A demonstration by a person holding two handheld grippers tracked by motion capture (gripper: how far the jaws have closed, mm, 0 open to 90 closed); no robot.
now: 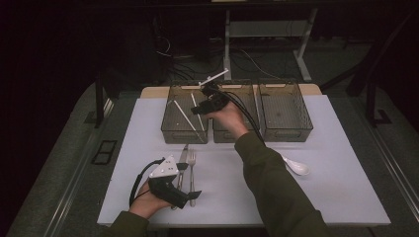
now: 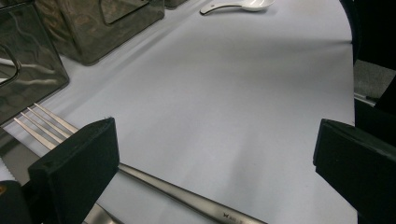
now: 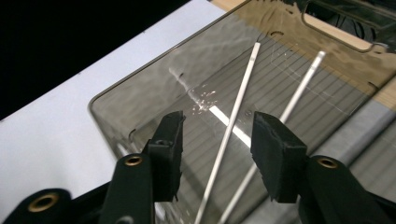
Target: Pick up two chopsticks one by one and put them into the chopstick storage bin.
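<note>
A: Right claw (image 3: 217,154)?
B: Pads apart, nothing pinched btwn them. It hangs over the left bin (image 1: 174,129), at that bin's right side. Two white chopsticks (image 3: 243,95) lie inside on the bin floor, side by side, running near-to-far. In the right gripper view one stick passes through the gap btwn the pads, lower down, not touched.

A: And the left claw (image 2: 212,163)?
B: Wide apart too, empty. Sits low at the near left of the counter (image 1: 326,197), resting in the hand. Its left pad is just over the fork (image 2: 46,122); the fork handle crosses under the gap. Can't tell if the pad touches it.

A: What's next to the fork?
B: Knife (image 1: 183,157), just left of it, both pointing toward the far side, near of the left bin.

A: Further out?
B: Middle bin (image 1: 249,134) and right bin (image 1: 285,111) in a row w/ the left one at the far side, all smoky see-through. White spoon (image 1: 296,167) on the counter at the right, near of the right bin, just past the sleeve.
</note>
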